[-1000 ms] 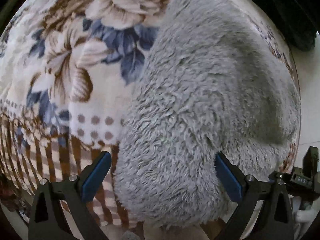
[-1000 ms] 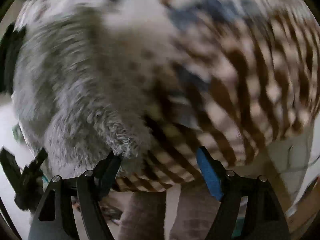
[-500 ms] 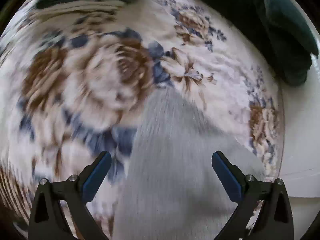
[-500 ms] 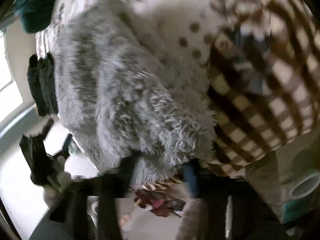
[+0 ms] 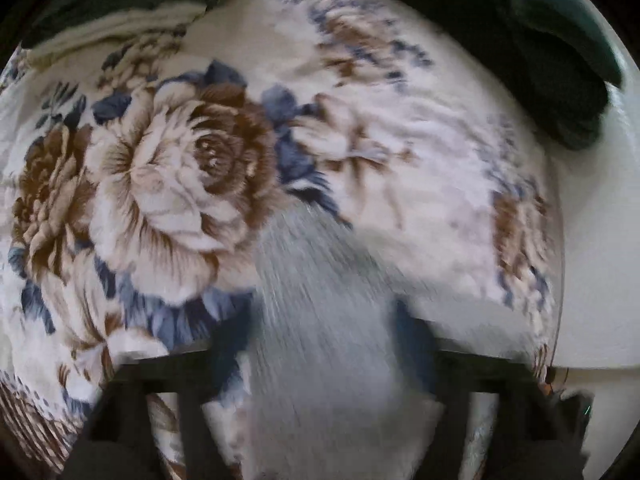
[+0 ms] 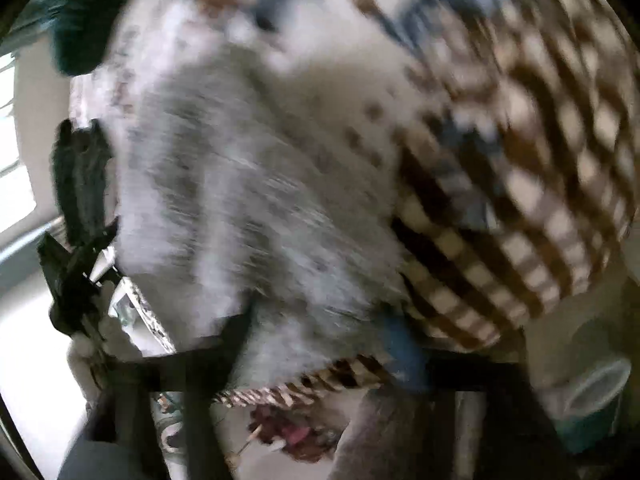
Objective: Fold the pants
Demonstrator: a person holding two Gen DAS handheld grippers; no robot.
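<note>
The grey fluffy pants lie on a floral blanket. In the left wrist view a narrow end of them runs up between my left gripper's blurred blue pads. Its jaws are closing around this strip; I cannot tell whether the pads touch it. In the right wrist view the pants fill the middle, and their near end sits between my right gripper's fingers. Those jaws are opening, with the blue pad just off the fleece. Both views are motion-blurred.
Dark green cloth lies at the blanket's far right edge, beside a white surface. In the right wrist view a black object sits left of the pants. The blanket's brown checked border drops to the right, and a teal-rimmed container stands below.
The left gripper travelled along the pants to their narrow end, and its pads now stand closer together. The right gripper pinched the pants' near end, then spread its fingers again and lifted slightly.
</note>
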